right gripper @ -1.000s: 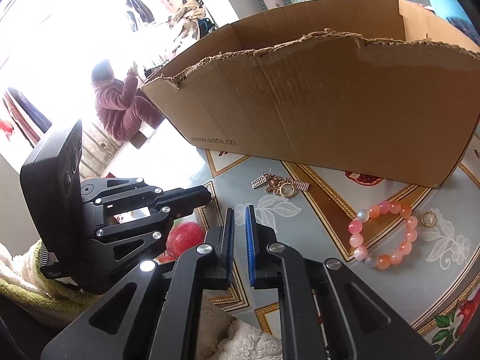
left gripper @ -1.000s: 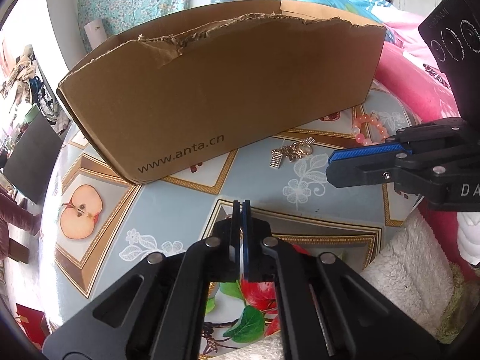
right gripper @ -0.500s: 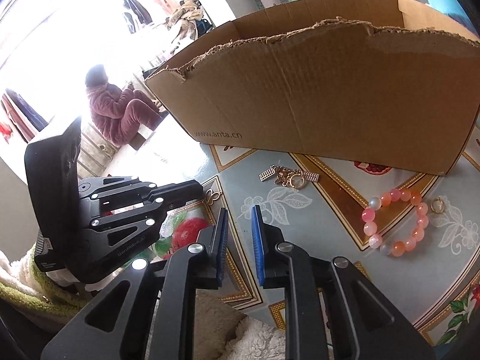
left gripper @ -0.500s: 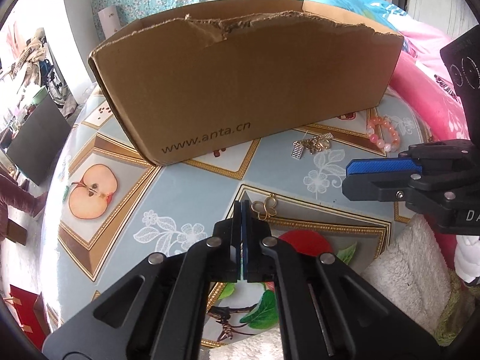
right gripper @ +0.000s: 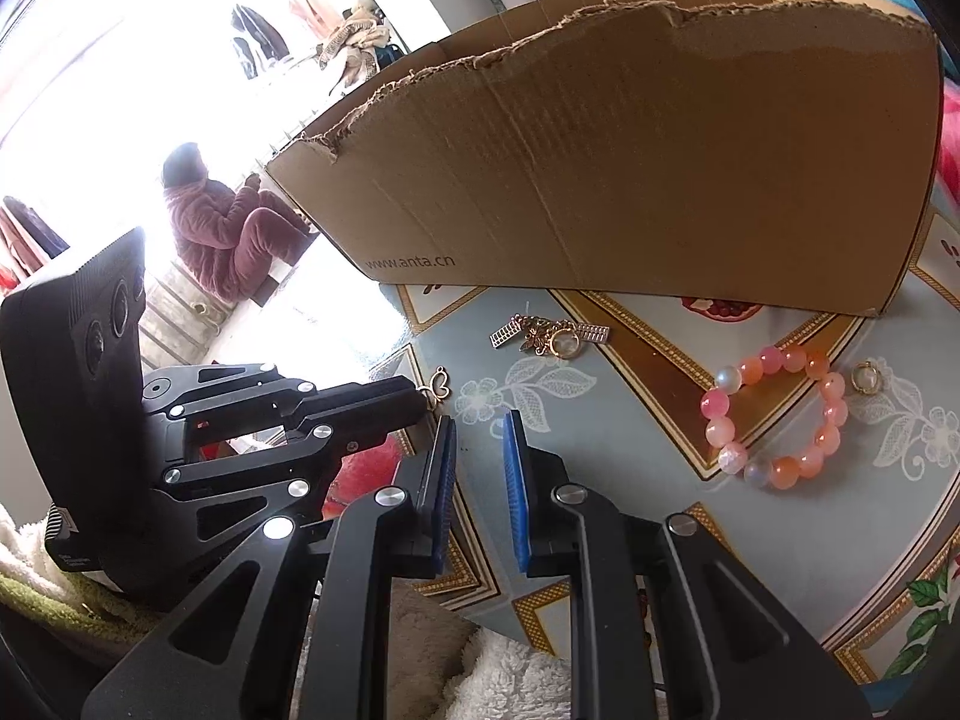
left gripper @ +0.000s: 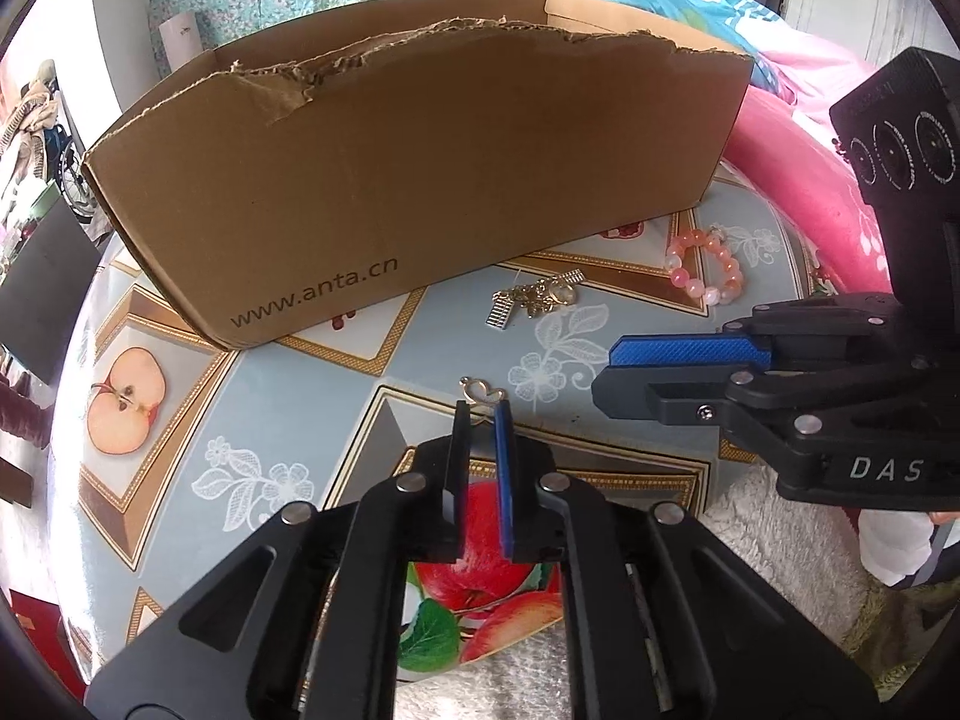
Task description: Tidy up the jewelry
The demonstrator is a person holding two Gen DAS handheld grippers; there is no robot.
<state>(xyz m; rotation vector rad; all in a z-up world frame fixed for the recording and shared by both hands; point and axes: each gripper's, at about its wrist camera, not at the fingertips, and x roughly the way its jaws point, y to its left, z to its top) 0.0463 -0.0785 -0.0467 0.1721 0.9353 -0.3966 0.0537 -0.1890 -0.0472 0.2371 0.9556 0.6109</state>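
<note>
Gold charm (left gripper: pixel 480 391), trinkets (left gripper: pixel 534 299), pink bracelet (left gripper: pixel 705 267) before box (left gripper: pixel 420 180)

A round table (left gripper: pixel 288 414) with fruit-and-flower patterned covering bears a torn cardboard box (left gripper: pixel 420 180), a gold charm cluster (left gripper: pixel 534 297), a pink bead bracelet (right gripper: pixel 780 420), a small gold pendant (left gripper: pixel 480 391) and a ring (right gripper: pixel 866 376)

Fruit-print tablecloth (left gripper: pixel 180 420) covers the table, white fluffy towel (left gripper: pixel 780 540) at its near edge. Pink and blue bedding (left gripper: pixel 798 138) on the right. A person in a maroon suit (right gripper: pixel 222 228) sits far off by bright windows.
</note>
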